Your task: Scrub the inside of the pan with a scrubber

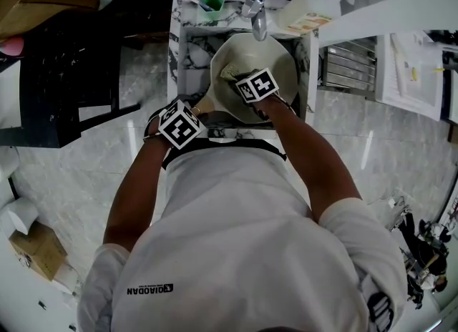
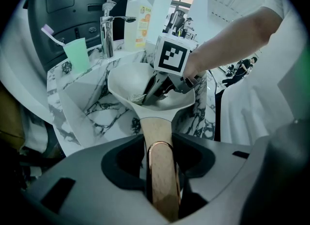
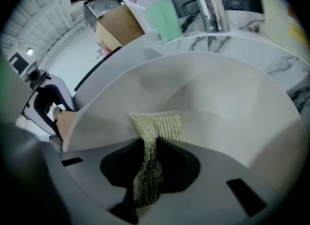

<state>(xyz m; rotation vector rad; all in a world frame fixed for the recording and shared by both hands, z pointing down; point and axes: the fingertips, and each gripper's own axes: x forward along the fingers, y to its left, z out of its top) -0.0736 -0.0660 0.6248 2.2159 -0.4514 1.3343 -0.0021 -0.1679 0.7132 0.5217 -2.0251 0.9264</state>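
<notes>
— Where is the pan (image 1: 275, 59)?
— Tilted in the marble sink (image 1: 187, 59); my left gripper (image 2: 162, 170), elbow bent, is clamped on its wooden handle (image 2: 157, 132)
— And the scrubber (image 3: 157, 124)?
— Pinched in my right gripper (image 3: 145, 180), forearm reaching forward, mesh against the pan's inner wall

Faucet (image 1: 255, 10) above far rim of pan (image 1: 273, 56), cup (image 1: 211, 1) and bottle (image 1: 308, 10) behind, interior open
</notes>
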